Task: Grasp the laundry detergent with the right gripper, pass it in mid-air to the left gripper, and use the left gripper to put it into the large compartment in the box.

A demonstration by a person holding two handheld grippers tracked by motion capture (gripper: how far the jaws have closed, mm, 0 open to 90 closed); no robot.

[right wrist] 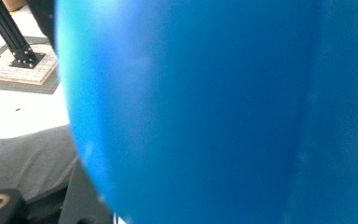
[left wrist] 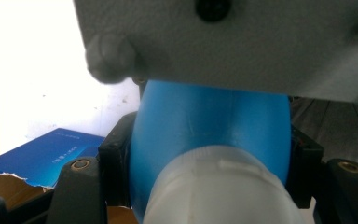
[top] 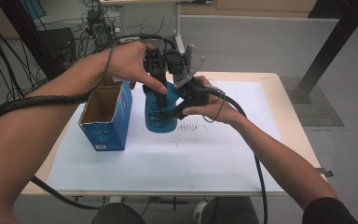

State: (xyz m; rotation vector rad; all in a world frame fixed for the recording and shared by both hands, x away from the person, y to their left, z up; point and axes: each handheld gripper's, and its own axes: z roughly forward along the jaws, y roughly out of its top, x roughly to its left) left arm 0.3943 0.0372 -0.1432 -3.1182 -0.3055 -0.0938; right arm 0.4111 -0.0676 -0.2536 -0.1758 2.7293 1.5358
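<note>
A blue bottle (top: 160, 113) with a white cap (left wrist: 221, 186) is held upright just over the white sheet, mid-table. My left gripper (top: 159, 85) comes down from above and is shut on the bottle (left wrist: 209, 126) just below the cap, one black jaw on each side. My right gripper (top: 179, 106) reaches in from the right and is pressed against the bottle's body (right wrist: 205, 112). Its grey plate (left wrist: 242, 42) hangs across the top of the left gripper view. One black jaw rises at the lower left of the right gripper view.
An open blue cardboard box (top: 106, 116) stands just left of the bottle, its torn flap (left wrist: 9, 186) near the left jaw. A white sheet (top: 214, 154) covers the table. A black frame post (top: 328, 46) stands on the floor at the far right.
</note>
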